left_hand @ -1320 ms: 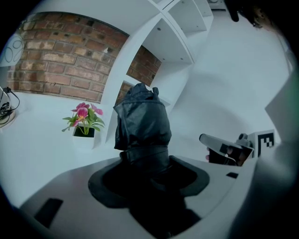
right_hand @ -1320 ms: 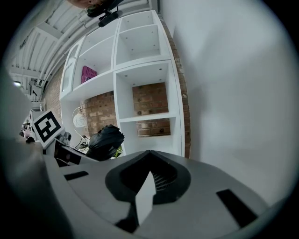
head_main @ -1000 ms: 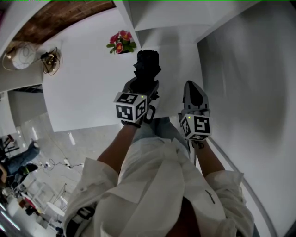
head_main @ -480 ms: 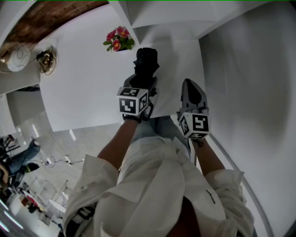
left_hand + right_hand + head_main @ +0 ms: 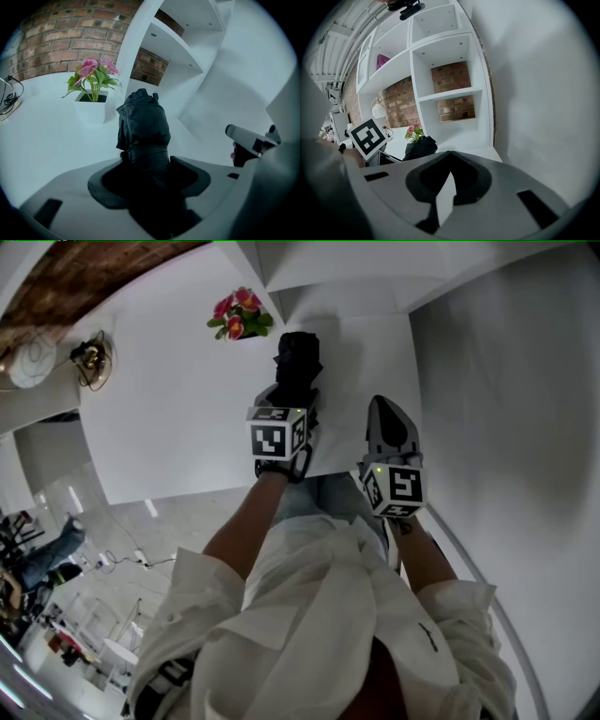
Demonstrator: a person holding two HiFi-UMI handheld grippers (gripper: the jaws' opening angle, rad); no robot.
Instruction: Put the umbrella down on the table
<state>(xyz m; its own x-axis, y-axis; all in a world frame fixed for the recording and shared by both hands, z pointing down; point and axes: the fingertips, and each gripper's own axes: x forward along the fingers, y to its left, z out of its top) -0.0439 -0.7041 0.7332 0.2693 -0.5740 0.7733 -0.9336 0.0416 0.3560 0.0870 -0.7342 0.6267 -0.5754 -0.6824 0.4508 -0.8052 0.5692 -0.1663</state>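
A folded black umbrella [image 5: 298, 357] sticks out forward from my left gripper [image 5: 292, 401], which is shut on it over the white table [image 5: 169, 418]. In the left gripper view the umbrella [image 5: 143, 126] fills the space between the jaws of the left gripper [image 5: 147, 168], its bunched end pointing toward the shelves. Whether it touches the table I cannot tell. My right gripper [image 5: 387, 418] hangs to the right of it, apart from the umbrella, with its tips together and nothing in them. The right gripper view shows the right gripper [image 5: 449, 154] and the umbrella [image 5: 419, 146] to the left.
A white pot of pink flowers [image 5: 241, 320] stands on the table behind and left of the umbrella. White shelves [image 5: 319, 277] rise at the table's far end. A white wall [image 5: 506, 381] runs along the right. Cables and a lamp [image 5: 89, 357] lie at the far left.
My left gripper has sunk toward the table with the umbrella and tipped further down. The right gripper has dropped a little.
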